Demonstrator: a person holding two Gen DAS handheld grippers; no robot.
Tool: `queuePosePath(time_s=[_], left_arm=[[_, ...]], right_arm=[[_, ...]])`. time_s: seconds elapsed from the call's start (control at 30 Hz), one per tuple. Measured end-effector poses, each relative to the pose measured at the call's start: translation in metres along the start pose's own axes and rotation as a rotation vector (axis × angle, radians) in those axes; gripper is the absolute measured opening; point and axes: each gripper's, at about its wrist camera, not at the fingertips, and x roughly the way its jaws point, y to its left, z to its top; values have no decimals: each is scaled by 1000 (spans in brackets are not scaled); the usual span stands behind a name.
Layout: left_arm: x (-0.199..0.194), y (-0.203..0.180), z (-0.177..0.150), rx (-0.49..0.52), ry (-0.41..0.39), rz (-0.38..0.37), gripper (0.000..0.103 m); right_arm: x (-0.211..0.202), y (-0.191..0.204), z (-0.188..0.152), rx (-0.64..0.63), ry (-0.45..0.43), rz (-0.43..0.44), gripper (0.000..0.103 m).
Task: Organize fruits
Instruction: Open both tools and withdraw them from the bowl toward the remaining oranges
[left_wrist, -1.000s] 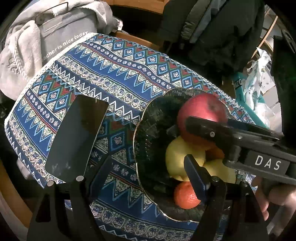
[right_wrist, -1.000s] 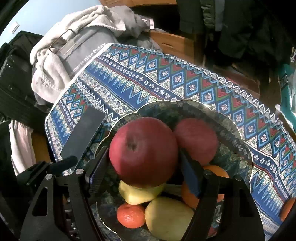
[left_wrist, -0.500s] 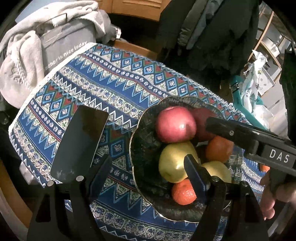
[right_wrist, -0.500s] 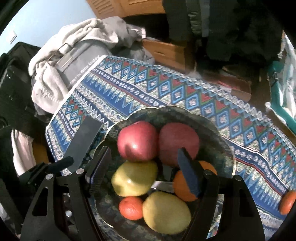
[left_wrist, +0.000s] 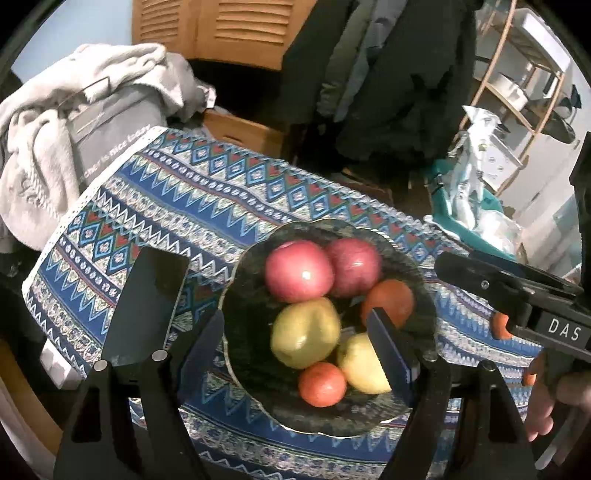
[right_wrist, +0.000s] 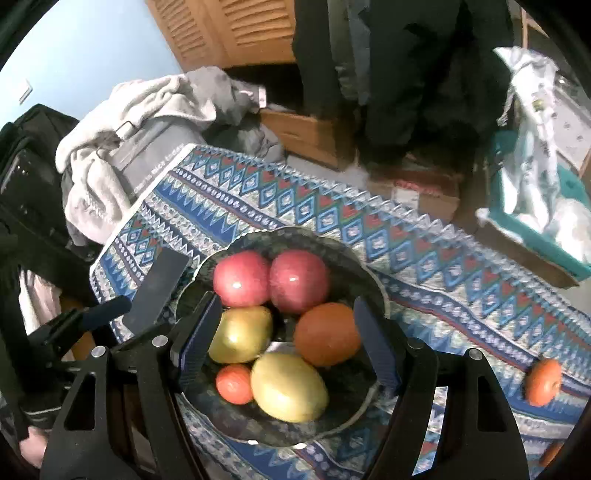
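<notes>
Both tongs agape, empty above heaped bowl; risks overlooking tangerine stranded rightward, or toppling apples.

A: Is there any writing to read?

B: White letters "DAS" on a label on the right gripper. On a grey bag beside the table, white print reads "is nice today"; the word before it is too blurred to tell.
</notes>
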Motion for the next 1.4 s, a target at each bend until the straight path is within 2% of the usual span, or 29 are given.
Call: queuePosePath(time_s=[0.3,0.53,0.97,1.4], left_arm=[[-18,-35,1,55,-23,-37,81],[-26,-73,-3,144,-35,-58,81],[-36,-132,-13,238,-7,-123,81],[-41,-192,-22,336,7,-163,81]], right_arm=[[-50,-16,-12,20,-59,-48,76],[-82,-35,-29,45,-85,-103,76],[-138,-78,-64,99,-116,-191,76],[-189,-135,-104,198,-157,-241,79]])
